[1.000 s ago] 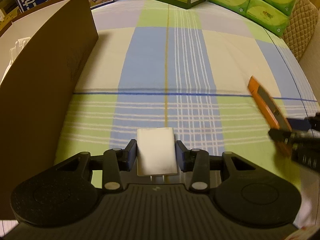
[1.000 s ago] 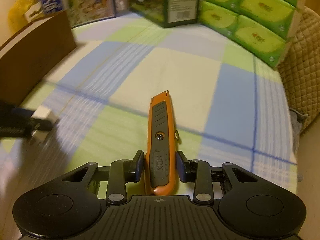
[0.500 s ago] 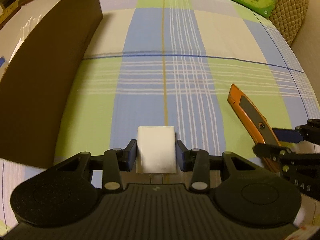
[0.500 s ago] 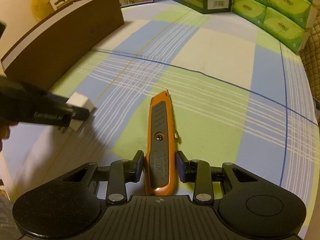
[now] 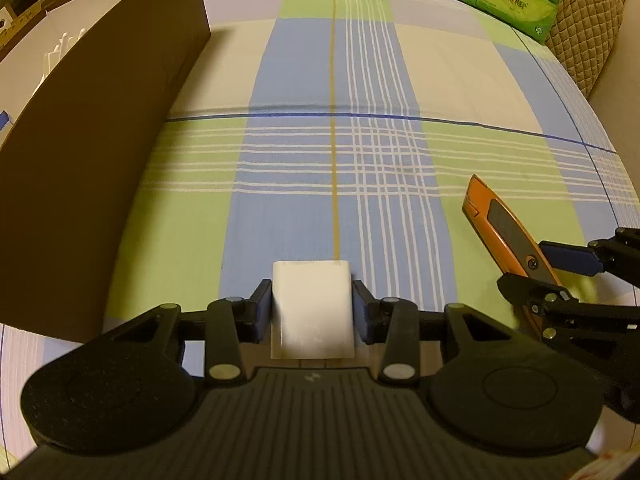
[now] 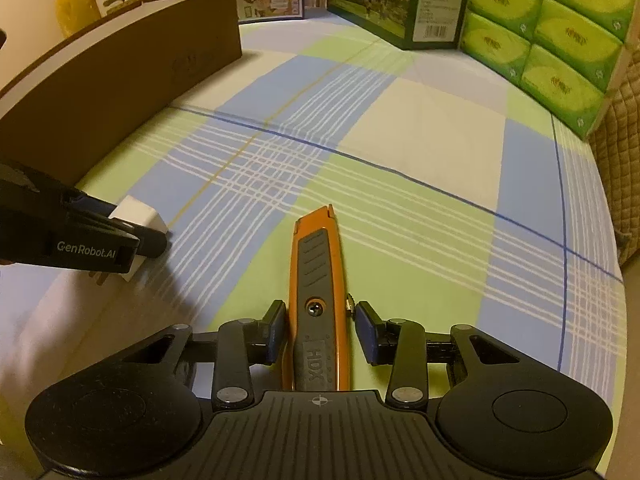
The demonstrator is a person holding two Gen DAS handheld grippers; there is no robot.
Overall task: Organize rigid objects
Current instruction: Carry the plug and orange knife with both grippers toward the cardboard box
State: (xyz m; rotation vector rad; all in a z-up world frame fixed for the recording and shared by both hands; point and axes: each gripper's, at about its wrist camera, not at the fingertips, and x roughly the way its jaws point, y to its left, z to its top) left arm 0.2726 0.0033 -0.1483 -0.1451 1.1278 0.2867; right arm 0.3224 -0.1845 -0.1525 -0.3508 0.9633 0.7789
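Note:
My left gripper [image 5: 312, 300] is shut on a white plug adapter [image 5: 312, 312], its prongs toward the camera, low over the checked cloth. It also shows in the right wrist view [image 6: 138, 216], at the left. An orange and grey utility knife [image 6: 318, 304] lies between the fingers of my right gripper [image 6: 320, 328]. The left pad touches the knife and a small gap shows at the right pad. The knife rests on the cloth. It also shows at the right of the left wrist view [image 5: 504, 228].
A brown cardboard box [image 5: 100, 152] with a white inside stands along the left. Green tissue packs [image 6: 560, 32] and a dark green carton [image 6: 396, 0] line the back. A quilted cushion [image 5: 584, 28] is at the far right. The checked cloth [image 6: 400, 140] covers the table.
Both grippers have pulled back and sunk toward the cloth near the table's front. The right gripper's jaws have spread a little, so the knife now lies on the cloth.

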